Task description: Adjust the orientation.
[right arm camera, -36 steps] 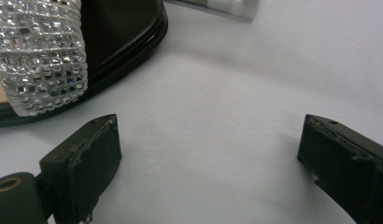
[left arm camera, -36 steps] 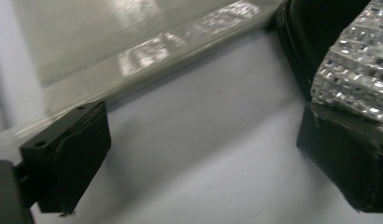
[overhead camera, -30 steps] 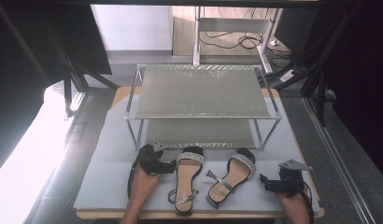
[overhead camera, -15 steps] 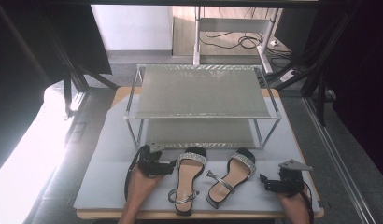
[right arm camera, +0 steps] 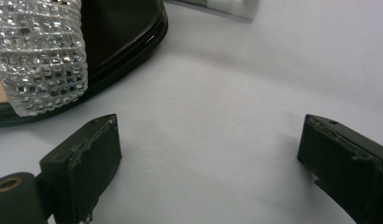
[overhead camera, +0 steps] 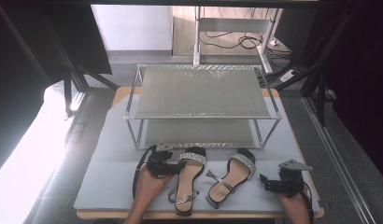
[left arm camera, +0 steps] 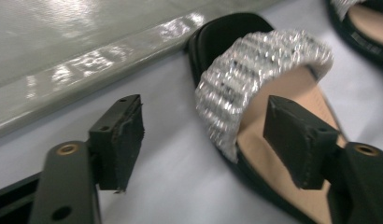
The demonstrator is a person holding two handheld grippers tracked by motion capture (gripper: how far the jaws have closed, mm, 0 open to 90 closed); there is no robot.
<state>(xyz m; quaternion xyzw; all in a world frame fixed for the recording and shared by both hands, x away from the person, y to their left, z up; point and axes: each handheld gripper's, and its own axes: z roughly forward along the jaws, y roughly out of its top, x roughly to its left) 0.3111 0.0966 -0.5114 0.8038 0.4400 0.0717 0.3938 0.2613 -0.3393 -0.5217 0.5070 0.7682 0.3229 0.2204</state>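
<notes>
Two black sandals with glittering silver straps lie side by side on the grey mat [overhead camera: 110, 182]. The left sandal [overhead camera: 187, 179] has my left gripper [overhead camera: 175, 167] at the side of its toe strap. In the left gripper view that gripper [left arm camera: 206, 123] is open: one jaw is over the mat, the other over the tan footbed, and the strap's [left arm camera: 259, 70] edge lies between them. The right sandal [overhead camera: 229, 178] lies to the left of my right gripper [overhead camera: 264, 183]. In its own view the right gripper [right arm camera: 213, 154] is open over bare mat, and the sandal's toe [right arm camera: 119, 28] is at the upper left.
A two-tier metal rack [overhead camera: 201, 91] stands just behind the sandals, its lower shelf edge [left arm camera: 87, 65] close to the left gripper. The mat's front edge runs along the table edge near the person's hands. Bare mat lies to the left and right of the sandals.
My left gripper has edged right, up to the left sandal's strap. The right gripper and both sandals have stayed put.
</notes>
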